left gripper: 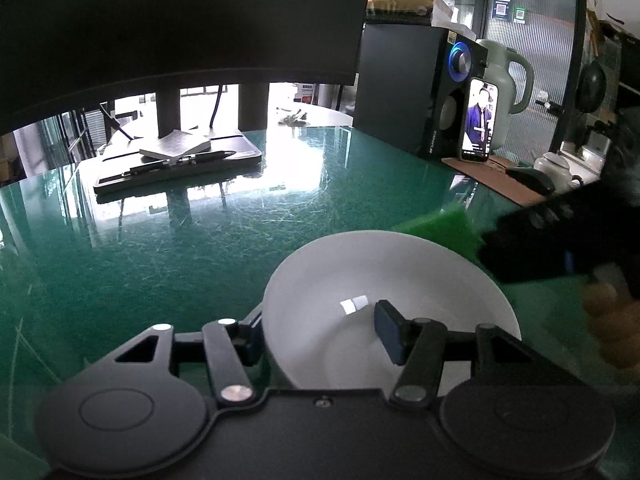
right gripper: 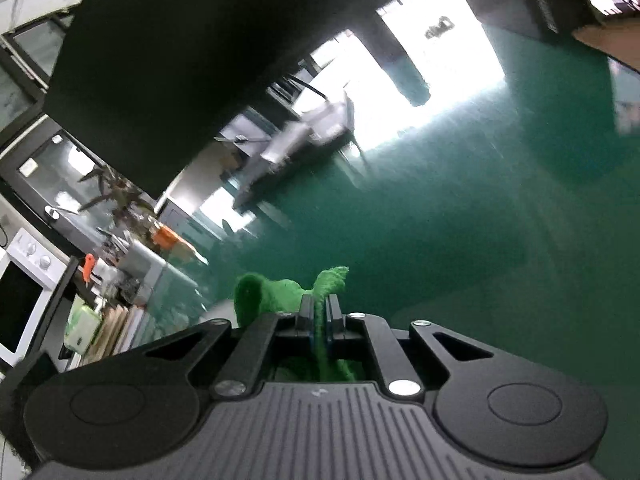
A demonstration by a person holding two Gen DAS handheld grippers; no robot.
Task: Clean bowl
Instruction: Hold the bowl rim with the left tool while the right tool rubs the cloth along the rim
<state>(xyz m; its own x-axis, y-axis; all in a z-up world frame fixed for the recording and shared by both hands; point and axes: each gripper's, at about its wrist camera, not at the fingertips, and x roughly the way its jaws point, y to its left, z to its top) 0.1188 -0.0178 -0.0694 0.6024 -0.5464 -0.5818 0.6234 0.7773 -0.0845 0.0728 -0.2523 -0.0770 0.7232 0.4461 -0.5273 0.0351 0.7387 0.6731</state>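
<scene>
Left gripper (left gripper: pixel 320 334): nearest the left wrist camera. Jaws straddle the near wall of the bowl (left gripper: pixel 360 264), one finger (left gripper: pixel 390 332) inside, the other outside the rim; clamped on that wall.

Bowl: white, upright, on the green table (left gripper: pixel 180 248); inside it only a small bright reflection.

Right gripper (right gripper: pixel 319 316): jaws together, pinching a green sponge (right gripper: pixel 280 292) that bulges out ahead of the fingertips. From the left wrist camera it shows dark and blurred at the bowl's far right rim, sponge just beyond the rim; contact with the bowl cannot be told.

Hand (left gripper: pixel 612 320): right of the bowl, blurred.

Behind the bowl: monitor (left gripper: pixel 180 20); pen (left gripper: pixel 200 158) and notebook (left gripper: pixel 176 146) on its base.

Behind and right of the bowl: speaker (left gripper: pixel 412 92), lit phone (left gripper: pixel 478 120) leaning on it, pale jug (left gripper: pixel 508 76), mouse (left gripper: pixel 532 178), small white teapot (left gripper: pixel 556 166).
</scene>
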